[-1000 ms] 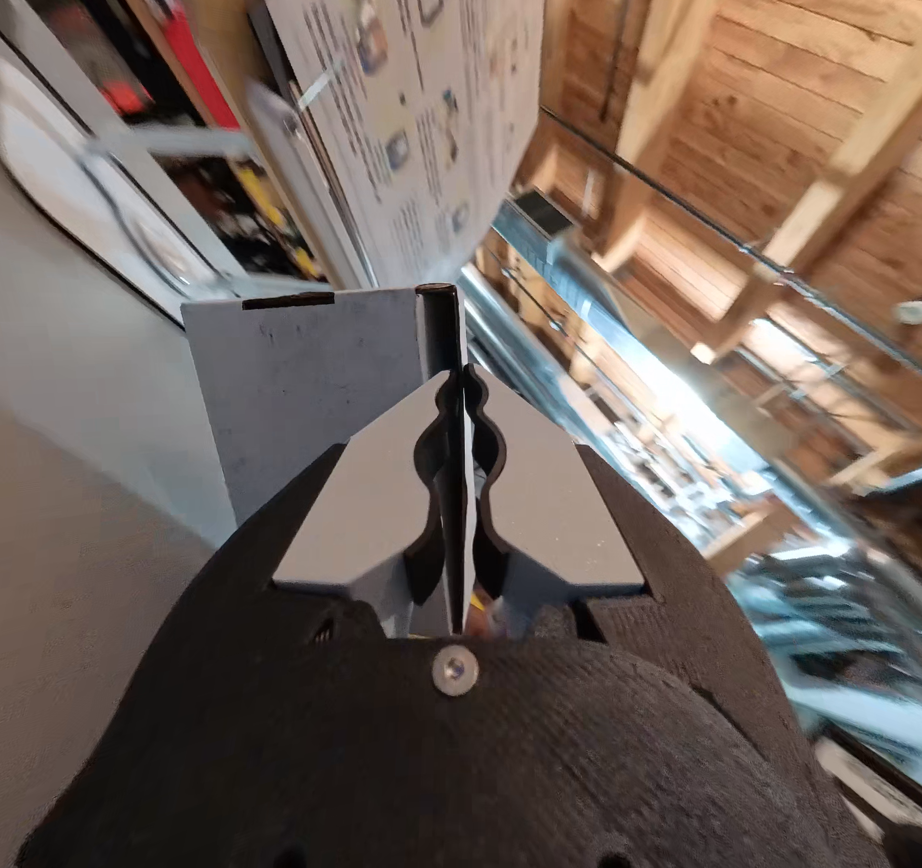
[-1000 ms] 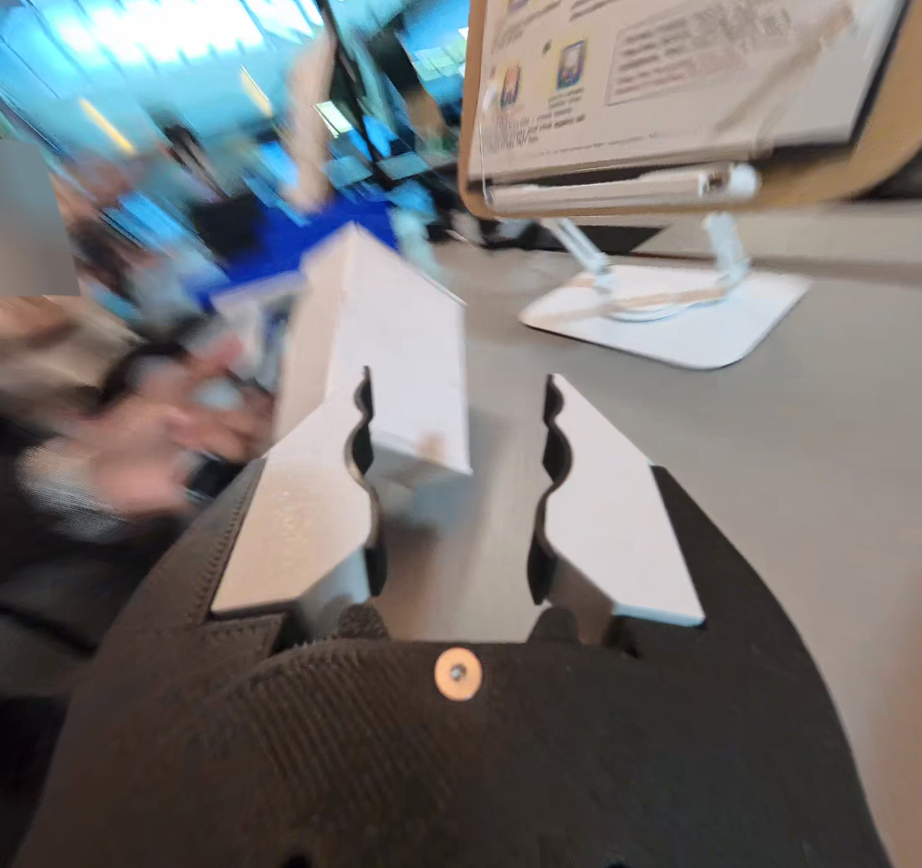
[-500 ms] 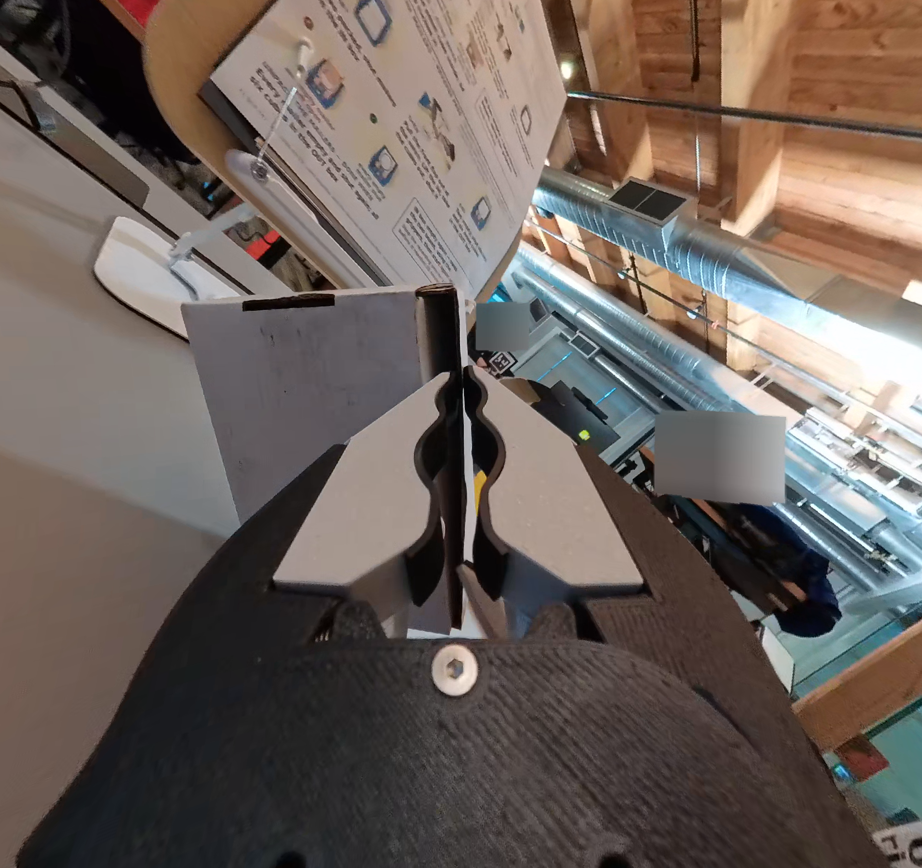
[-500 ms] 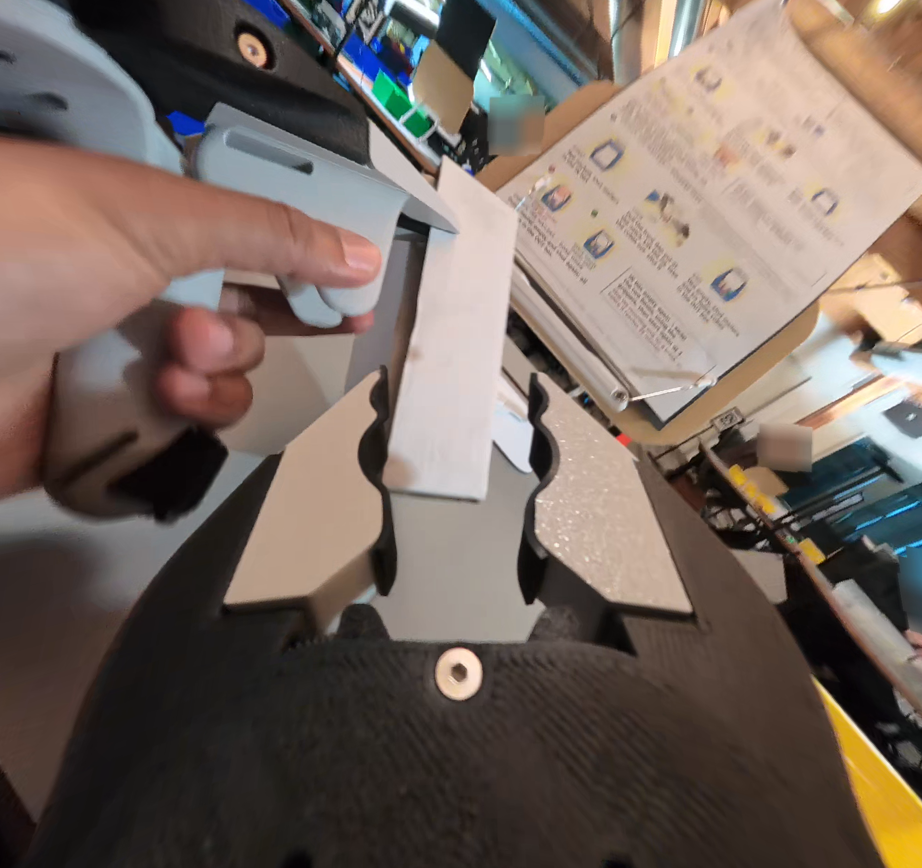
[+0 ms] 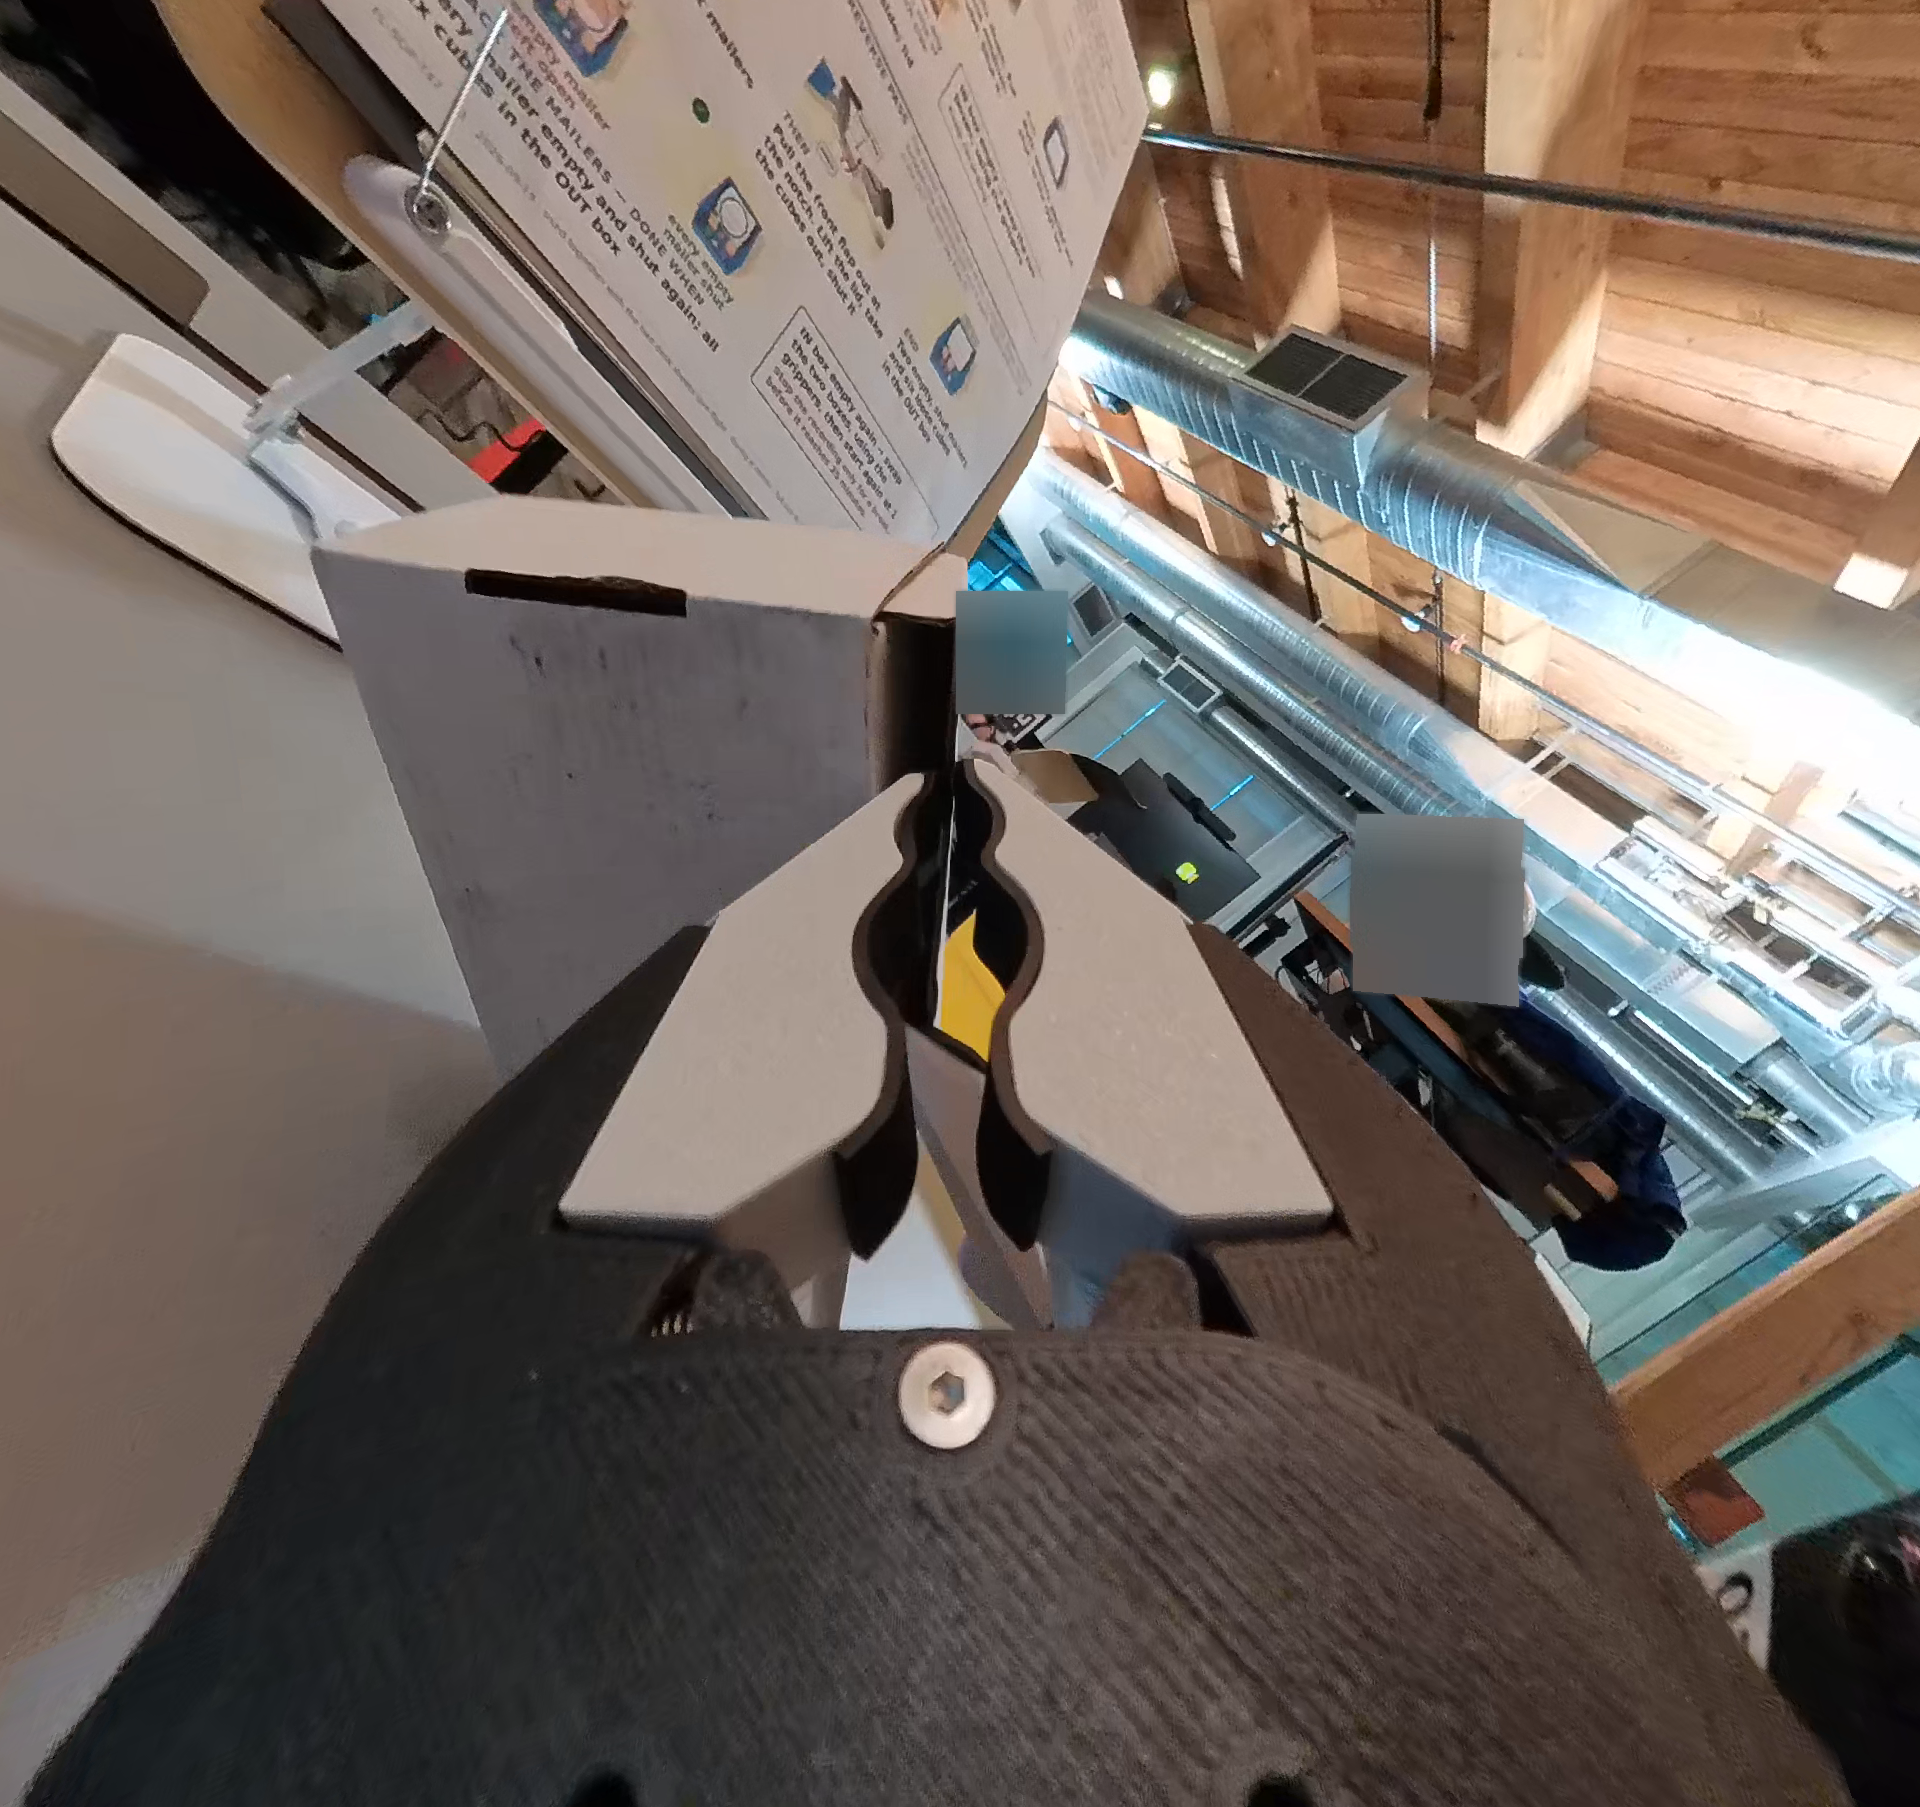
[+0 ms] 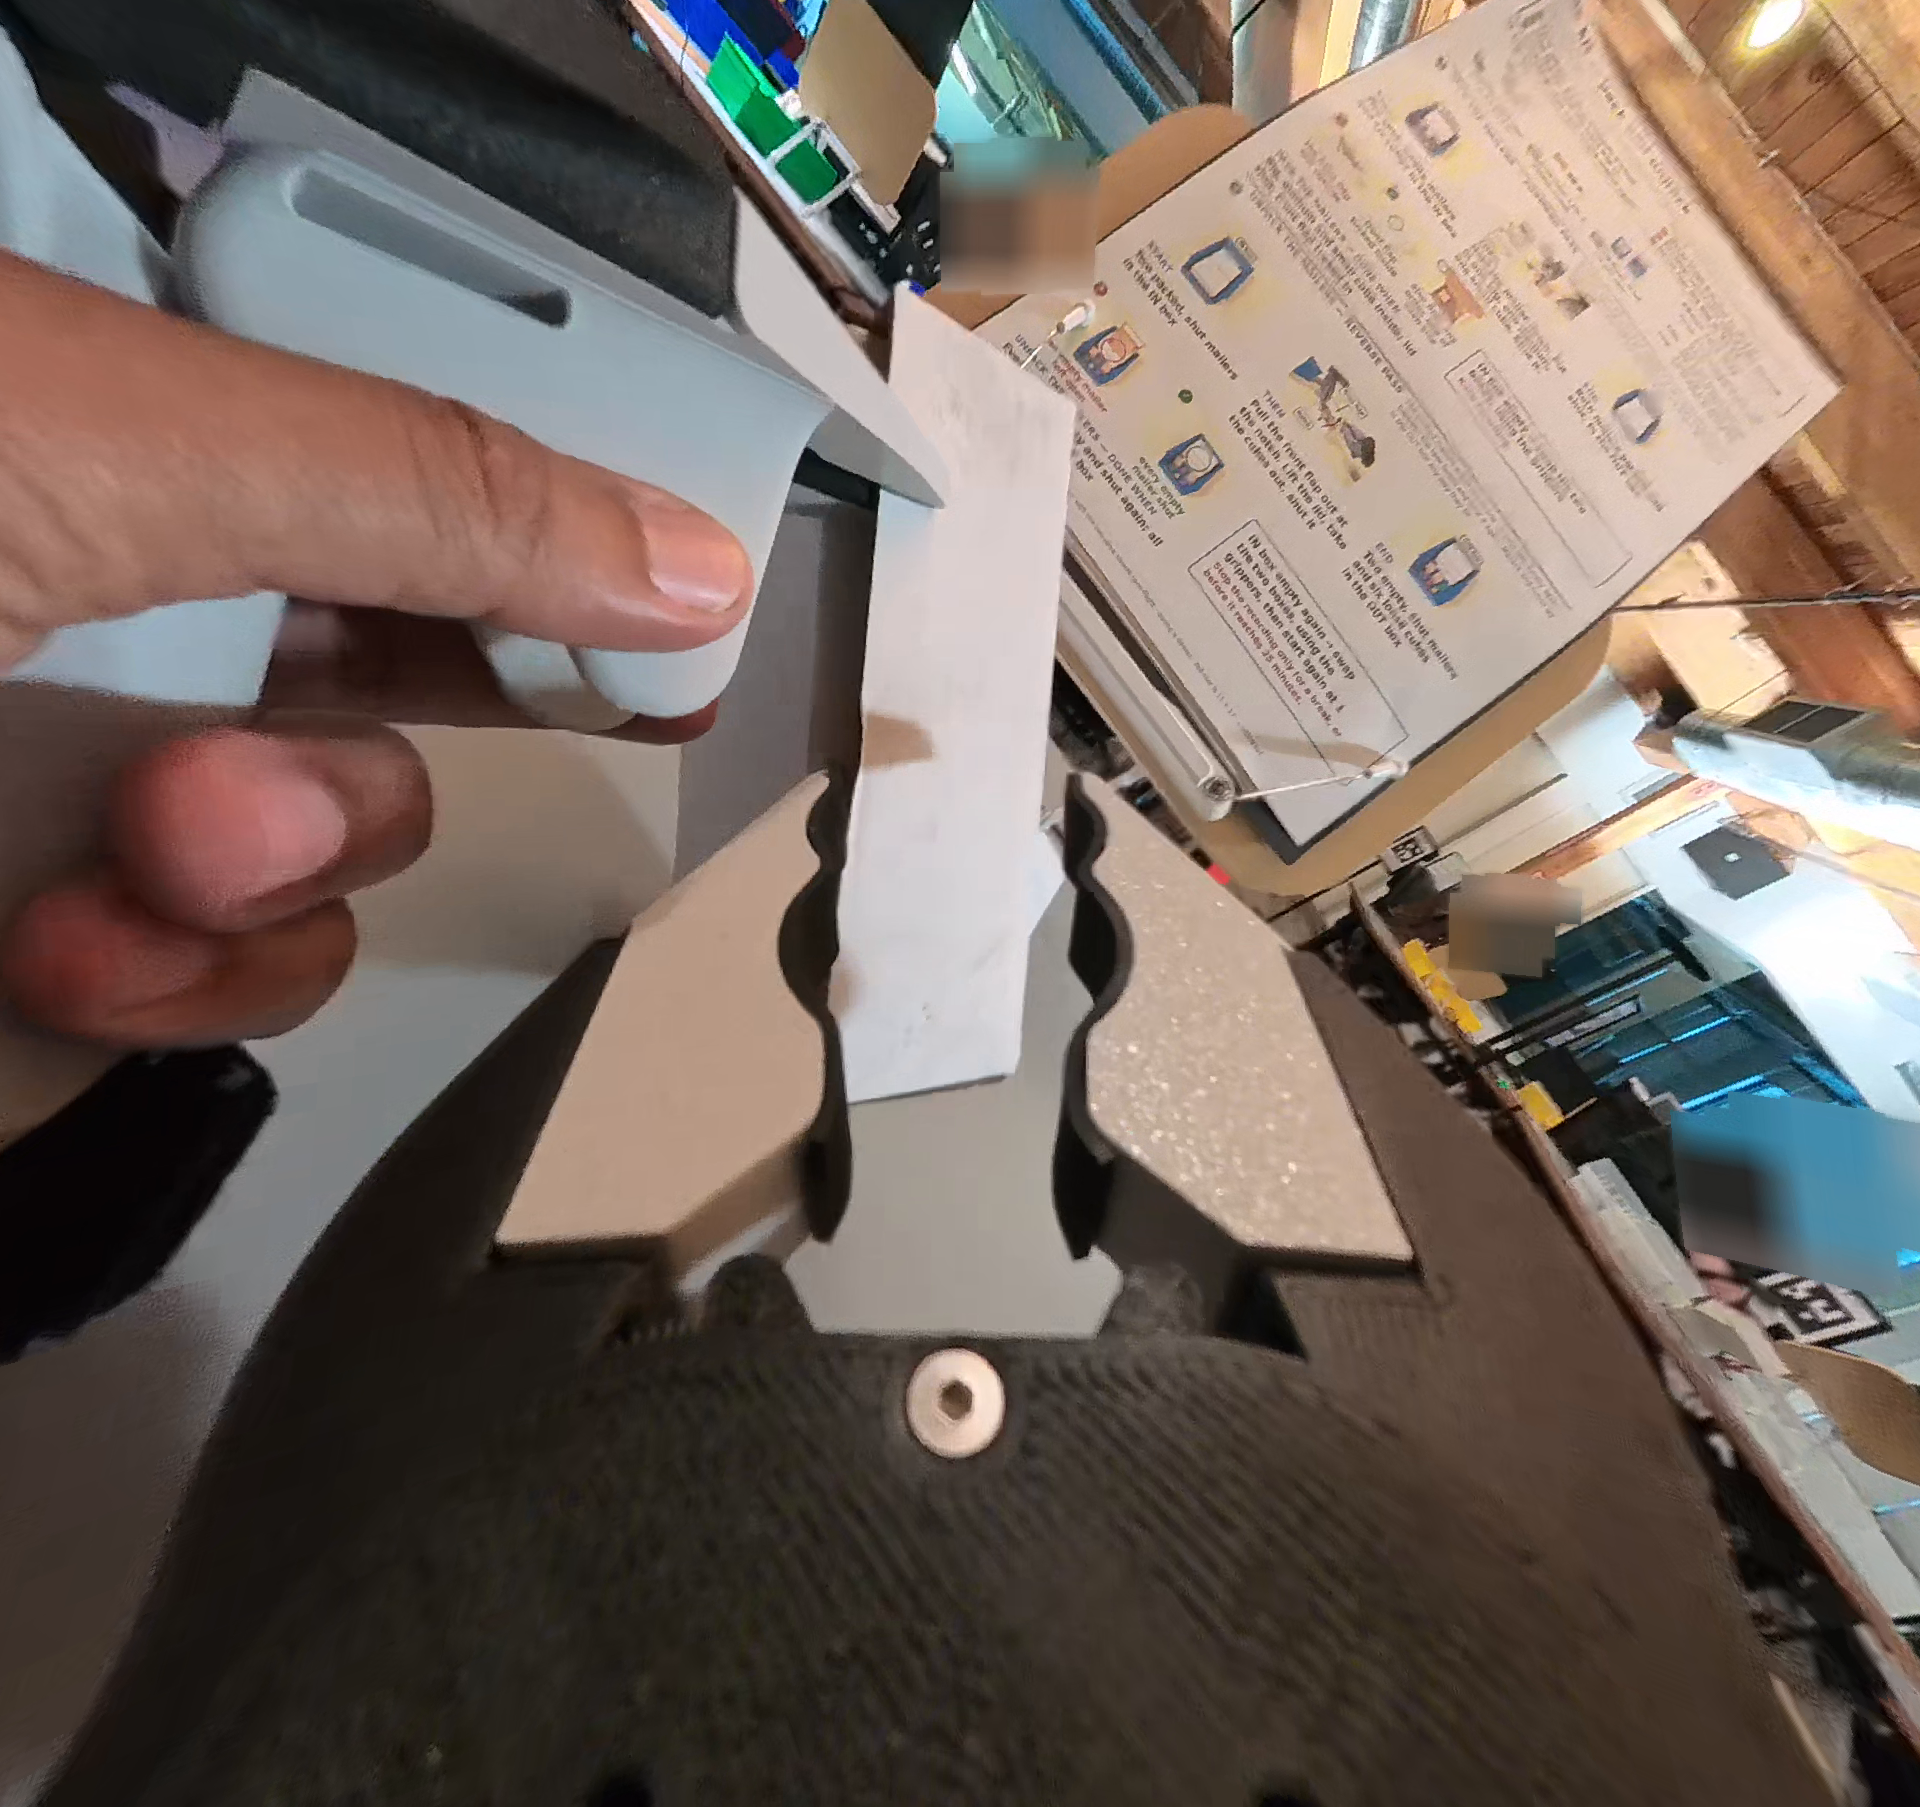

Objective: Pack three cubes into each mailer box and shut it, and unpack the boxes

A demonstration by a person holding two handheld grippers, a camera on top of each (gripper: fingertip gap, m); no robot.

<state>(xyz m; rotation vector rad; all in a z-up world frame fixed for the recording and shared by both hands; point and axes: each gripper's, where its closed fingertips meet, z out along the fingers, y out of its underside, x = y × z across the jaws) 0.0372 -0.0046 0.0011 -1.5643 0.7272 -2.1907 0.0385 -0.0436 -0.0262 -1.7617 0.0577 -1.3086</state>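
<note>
My left gripper (image 5: 951, 786) is shut on a thin edge of a white mailer box (image 5: 623, 770) and holds it up off the table. The box's broad side, with a dark slot near its top, fills the space left of the fingers. A bit of yellow (image 5: 971, 988) shows in the gap between them; I cannot tell what it is. My right gripper (image 6: 951, 807) is open, with the box's narrow white side (image 6: 956, 666) standing between its fingers, close to the left one. The left gripper (image 6: 468, 355) and the hand (image 6: 312, 562) holding it show there at upper left. No cubes are visible.
An instruction sheet on a board stand (image 5: 779, 147) is right behind the box; it also shows in the right wrist view (image 6: 1403, 407). Its white base (image 5: 177, 448) rests on the grey table (image 5: 156, 978). Workshop shelves and ducts lie beyond. Tip to tip, the grippers are about 5 centimetres apart.
The right gripper has swung up to the held box, so the box's narrow side now sits between its open fingers. The left gripper has stayed shut on the box while tilting.
</note>
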